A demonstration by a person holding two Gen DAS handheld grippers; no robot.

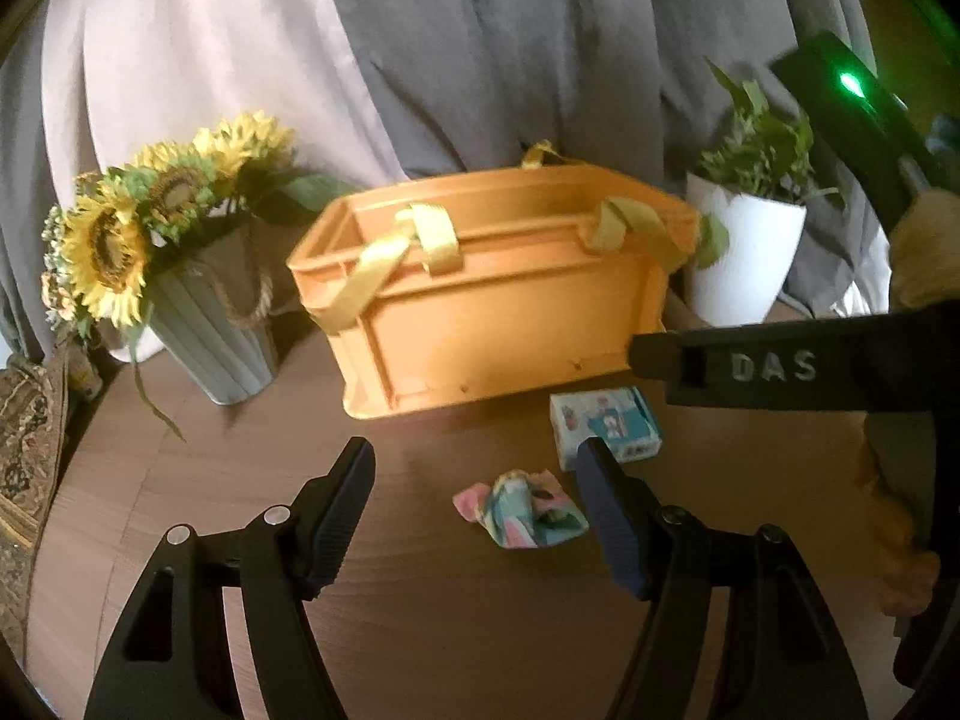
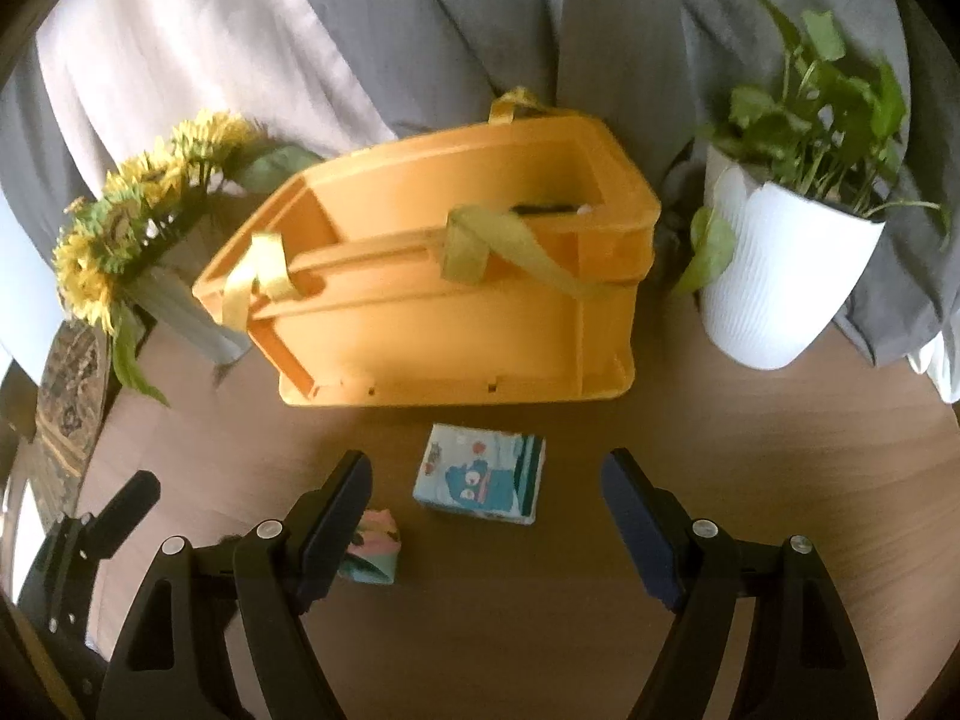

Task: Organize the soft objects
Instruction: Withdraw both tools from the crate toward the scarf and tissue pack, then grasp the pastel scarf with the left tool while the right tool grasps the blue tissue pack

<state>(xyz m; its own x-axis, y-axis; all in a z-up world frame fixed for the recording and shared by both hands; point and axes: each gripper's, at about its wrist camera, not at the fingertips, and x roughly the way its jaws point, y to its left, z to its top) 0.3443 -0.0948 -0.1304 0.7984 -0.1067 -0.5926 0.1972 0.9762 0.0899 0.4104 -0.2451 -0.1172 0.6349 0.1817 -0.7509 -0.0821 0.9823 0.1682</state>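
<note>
An orange plastic crate [image 1: 498, 300] with yellow ribbon handles stands at the back of the round wooden table; it also shows in the right wrist view [image 2: 456, 312]. A pale blue printed soft cube [image 2: 480, 474] lies in front of it, also in the left wrist view [image 1: 606, 426]. A crumpled pastel cloth [image 1: 522, 507] lies nearer, partly hidden behind my right gripper's left finger [image 2: 372, 552]. My left gripper [image 1: 474, 474] is open and empty above the cloth. My right gripper [image 2: 486, 480] is open and empty around the cube's position, above the table.
A grey vase of sunflowers [image 1: 150, 252] stands left of the crate. A white pot with a green plant [image 2: 786, 276] stands to its right. Grey and pale curtains hang behind. A patterned cushion [image 1: 24, 456] lies at the table's left edge.
</note>
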